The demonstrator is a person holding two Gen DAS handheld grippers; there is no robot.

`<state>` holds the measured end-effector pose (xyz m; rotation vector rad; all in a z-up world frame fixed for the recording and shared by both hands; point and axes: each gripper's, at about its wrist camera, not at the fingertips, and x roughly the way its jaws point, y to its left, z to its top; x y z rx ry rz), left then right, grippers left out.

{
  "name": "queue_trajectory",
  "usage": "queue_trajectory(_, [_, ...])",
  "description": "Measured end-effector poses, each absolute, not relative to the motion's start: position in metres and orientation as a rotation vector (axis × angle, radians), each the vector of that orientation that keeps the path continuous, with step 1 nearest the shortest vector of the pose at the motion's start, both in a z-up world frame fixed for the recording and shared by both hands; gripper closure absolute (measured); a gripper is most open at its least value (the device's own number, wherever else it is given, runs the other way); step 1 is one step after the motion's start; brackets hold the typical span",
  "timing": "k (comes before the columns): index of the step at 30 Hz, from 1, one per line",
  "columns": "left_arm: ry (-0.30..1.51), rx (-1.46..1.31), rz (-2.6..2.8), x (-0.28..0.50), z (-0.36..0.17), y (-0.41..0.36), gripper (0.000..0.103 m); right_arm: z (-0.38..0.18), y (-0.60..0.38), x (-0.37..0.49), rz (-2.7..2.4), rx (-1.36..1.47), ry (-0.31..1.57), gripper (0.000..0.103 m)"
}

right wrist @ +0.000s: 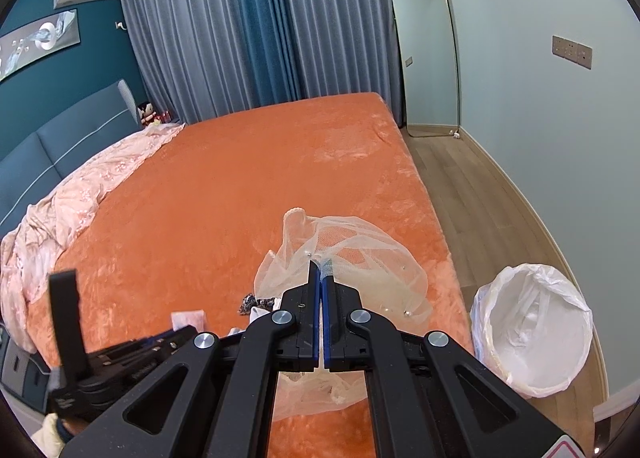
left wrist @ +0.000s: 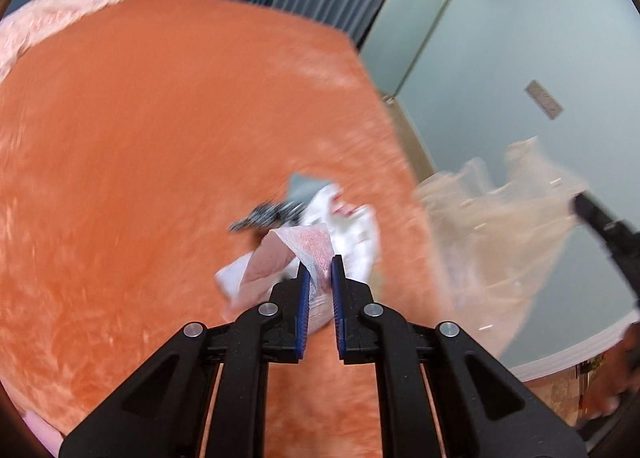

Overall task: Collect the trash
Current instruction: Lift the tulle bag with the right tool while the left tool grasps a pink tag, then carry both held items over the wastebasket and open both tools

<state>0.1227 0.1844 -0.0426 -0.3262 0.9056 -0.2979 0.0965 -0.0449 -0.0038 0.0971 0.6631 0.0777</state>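
My left gripper (left wrist: pixel 319 268) is shut on a pink-white foam wrapper (left wrist: pixel 308 244) and holds it above the orange bed (left wrist: pixel 140 145). More trash lies under it: white paper (left wrist: pixel 352 230), a grey scrap (left wrist: pixel 306 185) and a black-and-white patterned scrap (left wrist: pixel 260 217). My right gripper (right wrist: pixel 321 273) is shut on a sheer white mesh bag (right wrist: pixel 360 254) and holds it over the bed's right edge. That bag shows blurred at the right of the left wrist view (left wrist: pixel 496 217). A bin lined with a white bag (right wrist: pixel 532 322) stands on the floor to the right.
A pink quilt (right wrist: pixel 80 193) is bunched at the bed's left side. A blue headboard (right wrist: pixel 60 141), grey-blue curtains (right wrist: pixel 260 25) and a leaning mirror (right wrist: pixel 426 53) surround the bed. Wood floor (right wrist: pixel 472 193) runs along the right wall.
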Motion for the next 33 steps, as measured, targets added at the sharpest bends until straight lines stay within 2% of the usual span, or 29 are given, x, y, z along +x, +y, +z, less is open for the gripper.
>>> queue_trajectory(6, [0.843, -0.305, -0.415, 0.120, 0.014, 0.143, 0.093, 0.018, -0.072, 0.085, 0.050, 0.106, 0.608, 0.102])
queue_trajectory(15, [0.801, -0.279, -0.585, 0.120, 0.063, 0.073, 0.093, 0.039, -0.125, 0.068, -0.030, 0.125, 0.550, 0.102])
queue_trajectory(21, [0.787, -0.231, -0.671, 0.121, 0.080, 0.015, 0.093, 0.043, -0.166, 0.062, -0.096, 0.141, 0.538, 0.102])
queue_trajectory(33, [0.820, -0.194, -0.832, 0.126, 0.079, -0.086, 0.093, 0.035, -0.235, 0.054, -0.212, 0.169, 0.547, 0.102])
